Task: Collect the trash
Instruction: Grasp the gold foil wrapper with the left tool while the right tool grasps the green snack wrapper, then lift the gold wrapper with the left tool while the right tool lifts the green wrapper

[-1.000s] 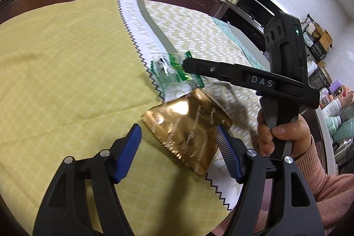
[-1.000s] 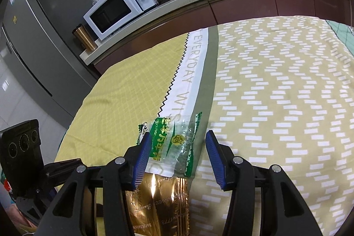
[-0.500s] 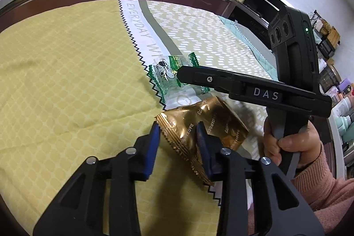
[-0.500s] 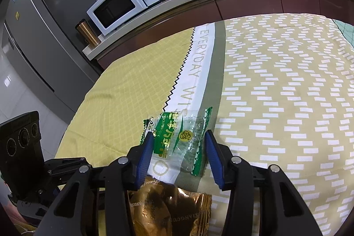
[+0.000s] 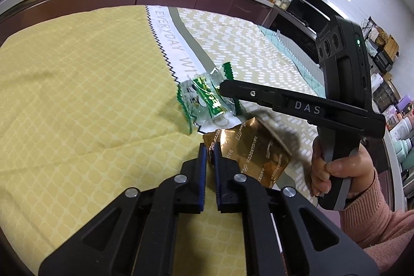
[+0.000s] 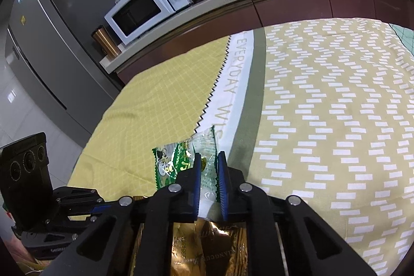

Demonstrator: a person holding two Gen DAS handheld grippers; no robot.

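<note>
The gold wrapper [image 5: 254, 149] lay on the bench's yellow cloth [image 5: 77, 95], long axis slanting from the left tongs [image 5: 210, 146], which pinched its near corner. The green wrapper [image 6: 186, 162], just beyond, was crumpled between the closing right tongs [image 6: 209, 159]. The cloth read "EVERYDAY"; the right tongs' arm bore "DAS".

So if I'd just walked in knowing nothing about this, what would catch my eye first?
Probably the two crinkly wrappers near the tablecloth's lettered stripe: a shiny gold wrapper pinched at its corner by the left gripper, and just beyond it a green-and-clear wrapper, with the right gripper closing on its clear end. Behind, a white microwave sits on the counter.
</note>
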